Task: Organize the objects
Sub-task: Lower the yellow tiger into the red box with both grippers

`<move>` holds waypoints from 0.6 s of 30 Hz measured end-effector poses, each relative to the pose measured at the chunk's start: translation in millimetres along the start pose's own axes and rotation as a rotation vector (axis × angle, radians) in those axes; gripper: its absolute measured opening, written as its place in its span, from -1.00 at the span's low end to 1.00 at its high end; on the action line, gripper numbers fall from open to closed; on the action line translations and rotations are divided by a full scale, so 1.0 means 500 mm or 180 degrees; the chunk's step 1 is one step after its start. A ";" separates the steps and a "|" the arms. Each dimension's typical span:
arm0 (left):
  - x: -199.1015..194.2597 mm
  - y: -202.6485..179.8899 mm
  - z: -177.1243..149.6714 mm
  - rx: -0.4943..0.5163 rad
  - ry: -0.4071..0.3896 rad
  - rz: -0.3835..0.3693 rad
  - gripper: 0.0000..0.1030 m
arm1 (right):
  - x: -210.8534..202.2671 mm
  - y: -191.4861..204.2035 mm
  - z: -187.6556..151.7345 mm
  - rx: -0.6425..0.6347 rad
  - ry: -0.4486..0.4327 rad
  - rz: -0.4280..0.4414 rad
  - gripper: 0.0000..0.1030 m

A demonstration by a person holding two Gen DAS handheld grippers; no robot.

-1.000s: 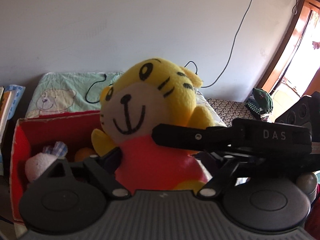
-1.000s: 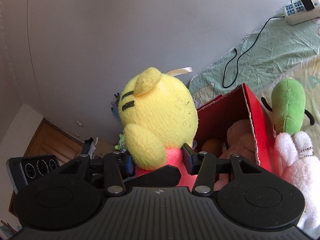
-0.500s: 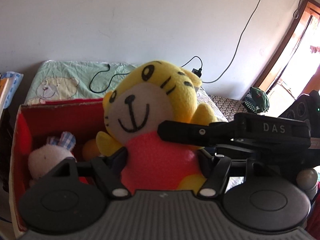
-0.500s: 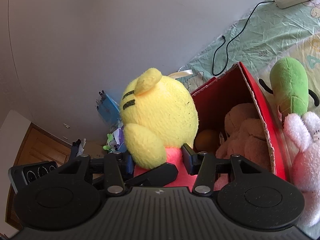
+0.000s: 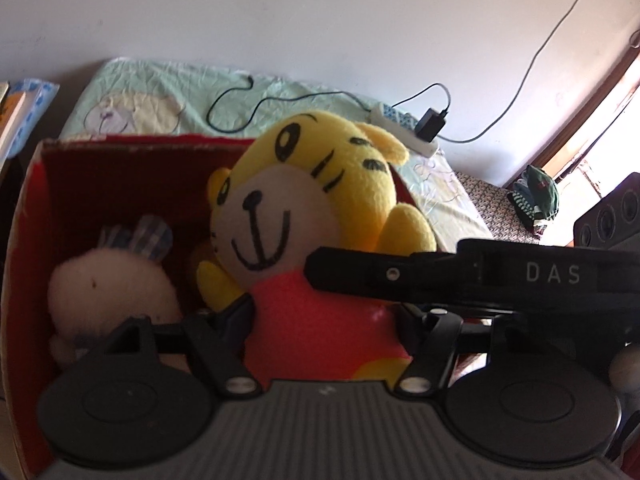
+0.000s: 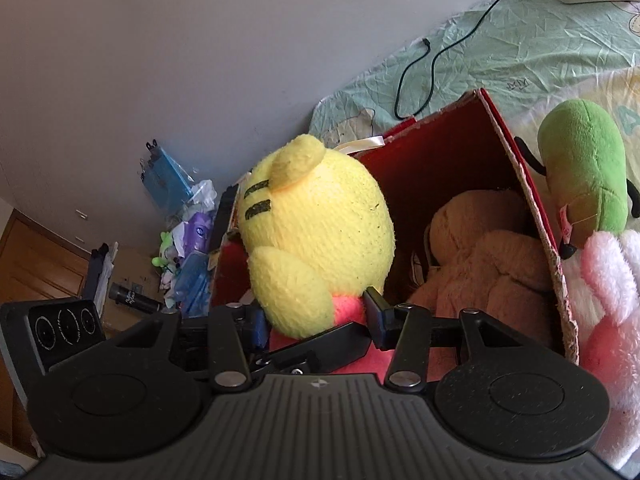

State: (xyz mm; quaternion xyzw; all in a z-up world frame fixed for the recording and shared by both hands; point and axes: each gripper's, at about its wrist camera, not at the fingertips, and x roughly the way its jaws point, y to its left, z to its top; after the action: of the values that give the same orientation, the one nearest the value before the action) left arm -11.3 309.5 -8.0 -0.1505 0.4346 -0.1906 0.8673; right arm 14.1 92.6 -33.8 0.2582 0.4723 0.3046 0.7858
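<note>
Left wrist view shows the left claw clamped on the red body of a yellow tiger plush, one finger on each side of its torso. The tiger faces this camera, upright with its head tilted a little, and sits over the open top of a red cardboard box. Inside the box, to the tiger's side, lies a white bunny plush with checked blue ears. A black bar marked "DAS" crosses in front of the tiger's shoulder; it belongs to the other gripper. Behind the box, a pale green bedsheet carries a white power strip with a black charger and cable.

Right wrist view sees the same tiger from behind, with the right claw also closed on its red lower body, fingers pressing in from both sides. The box's corrugated edge runs beside a tan plush bear lying inside. Outside the box on the bed rest a green plush and a pink-and-white fluffy plush, touching each other.
</note>
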 end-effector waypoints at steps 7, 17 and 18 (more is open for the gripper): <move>0.022 0.028 -0.009 -0.0073 0.0119 0.0147 0.34 | 0.040 -0.005 -0.006 -0.0019 0.0242 -0.0030 -0.03; 0.021 0.065 -0.013 -0.0233 0.0142 0.0226 0.34 | 0.083 0.015 0.001 -0.0382 0.0438 -0.0057 0.02; 0.021 0.065 -0.013 -0.0229 0.0139 0.0232 0.35 | 0.083 0.014 0.001 -0.0387 0.0435 -0.0054 0.03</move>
State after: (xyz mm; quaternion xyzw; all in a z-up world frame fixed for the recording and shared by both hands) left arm -4.2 332.7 -32.9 -0.1614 0.4653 -0.1464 0.8579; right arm 28.4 127.3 -53.1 0.1847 0.5076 0.3429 0.7685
